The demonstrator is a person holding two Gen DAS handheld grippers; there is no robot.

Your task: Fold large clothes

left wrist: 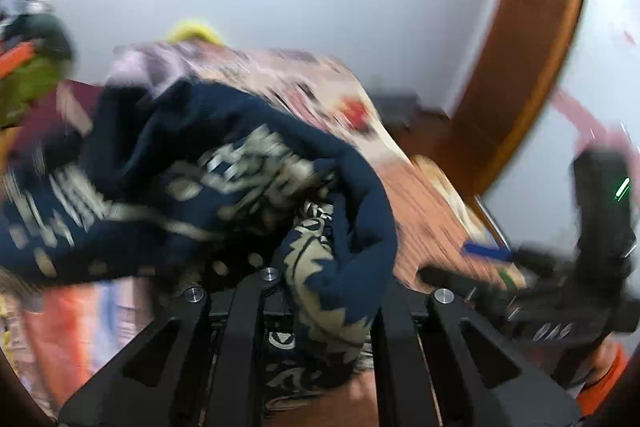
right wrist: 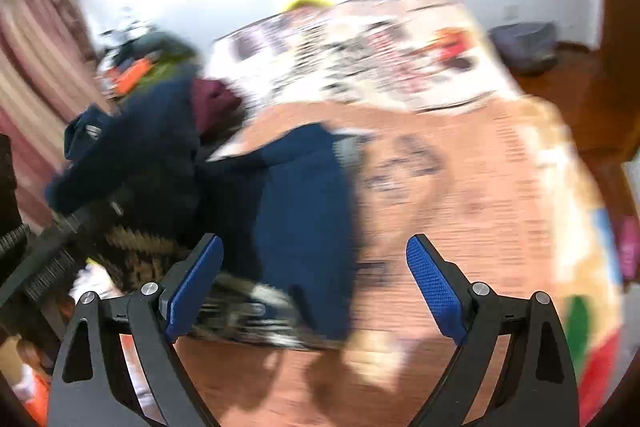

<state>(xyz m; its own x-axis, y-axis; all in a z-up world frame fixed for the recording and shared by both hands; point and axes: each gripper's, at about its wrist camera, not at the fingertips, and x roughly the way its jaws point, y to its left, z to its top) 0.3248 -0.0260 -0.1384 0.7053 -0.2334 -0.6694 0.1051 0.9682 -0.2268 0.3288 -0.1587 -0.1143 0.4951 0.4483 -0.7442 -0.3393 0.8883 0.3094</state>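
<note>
A large navy garment with a beige pattern [left wrist: 224,187] hangs bunched from my left gripper [left wrist: 320,279], which is shut on its fabric; the cloth covers the fingertips. The same garment [right wrist: 296,211] lies in a heap on the orange patterned bed cover [right wrist: 460,187] in the right wrist view. My right gripper [right wrist: 314,287] is open and empty just above the garment's near edge, its blue pads [right wrist: 434,287] wide apart. It also shows at the right of the left wrist view [left wrist: 480,287]. Both views are motion-blurred.
A maroon garment [right wrist: 212,99] and a green and orange pile [right wrist: 140,71] lie at the far left of the bed. A patterned blanket [right wrist: 360,51] covers the far end. A wooden frame [left wrist: 532,39] stands at the right. Curtains [right wrist: 32,67] hang left.
</note>
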